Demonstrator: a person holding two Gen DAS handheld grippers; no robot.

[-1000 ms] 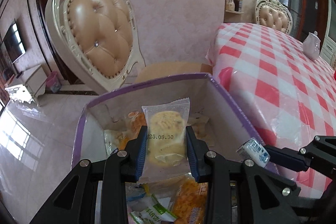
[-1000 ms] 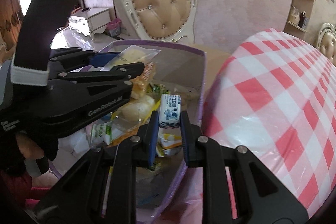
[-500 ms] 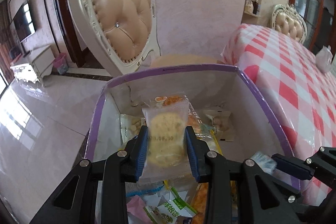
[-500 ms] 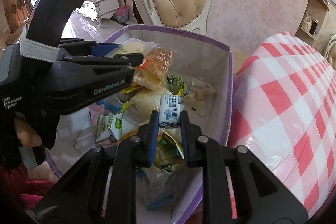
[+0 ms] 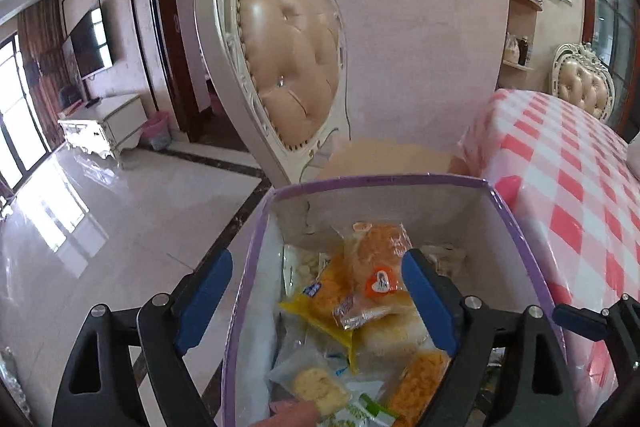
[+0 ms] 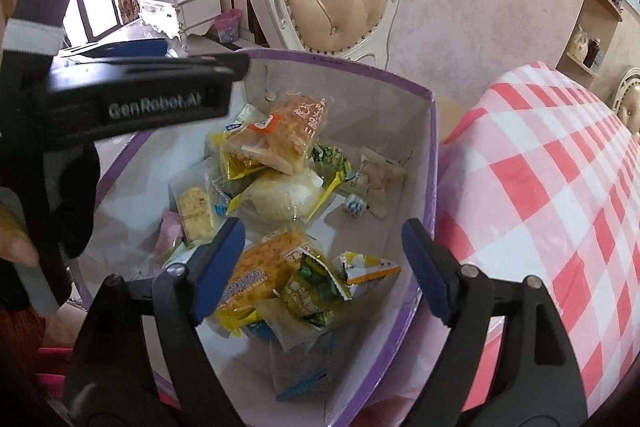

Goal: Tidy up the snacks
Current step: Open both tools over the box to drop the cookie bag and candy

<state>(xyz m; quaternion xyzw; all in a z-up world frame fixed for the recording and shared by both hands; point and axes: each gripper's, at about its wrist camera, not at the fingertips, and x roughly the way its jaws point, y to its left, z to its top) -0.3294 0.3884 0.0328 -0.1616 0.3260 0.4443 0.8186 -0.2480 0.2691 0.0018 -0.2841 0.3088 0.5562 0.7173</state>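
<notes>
1. Dropping snacks into the purple-rimmed box (image 6: 430, 155) is the step in hand, by my judgement.
2. Left gripper (image 5: 316, 303) and right gripper (image 6: 322, 269): fingers just sprung apart, both released, nothing between them.
3. Cracker pack (image 6: 195, 213) and small blue-white candy (image 6: 354, 203) lie loose inside the box w/ other snacks.
4. Box sits beside the checked-cloth surface (image 6: 540, 187).
5. Next, likely: lift both clear of the rim, fetch more snacks; none visible on the surface.
6. Writing: "GenRobot.AI" on left gripper; snack labels too small to read.
</notes>
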